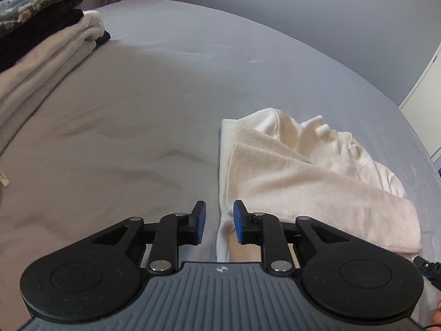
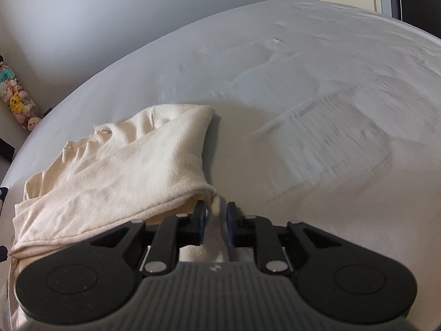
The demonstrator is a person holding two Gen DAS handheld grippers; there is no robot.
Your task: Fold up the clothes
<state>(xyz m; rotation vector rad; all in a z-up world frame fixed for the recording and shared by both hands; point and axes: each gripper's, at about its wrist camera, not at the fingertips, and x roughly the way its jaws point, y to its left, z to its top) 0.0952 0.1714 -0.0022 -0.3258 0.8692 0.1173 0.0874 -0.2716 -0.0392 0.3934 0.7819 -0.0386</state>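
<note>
Both jaws slightly spread, unclamped, at the cream garment's [image 1: 303,171] near hem; open bed sheet [image 1: 137,110] beyond.

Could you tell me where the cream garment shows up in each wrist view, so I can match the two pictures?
Left wrist view: the cream garment lies right of centre, running down to the gripper.
Right wrist view: the cream garment lies left of centre, reaching the gripper.
Shared landmark: the grey bed sheet.

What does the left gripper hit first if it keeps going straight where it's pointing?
Probably the near edge of the cream knit garment, which runs between the left gripper's fingers; the grey bedsheet lies underneath. Depth is unclear.
</note>
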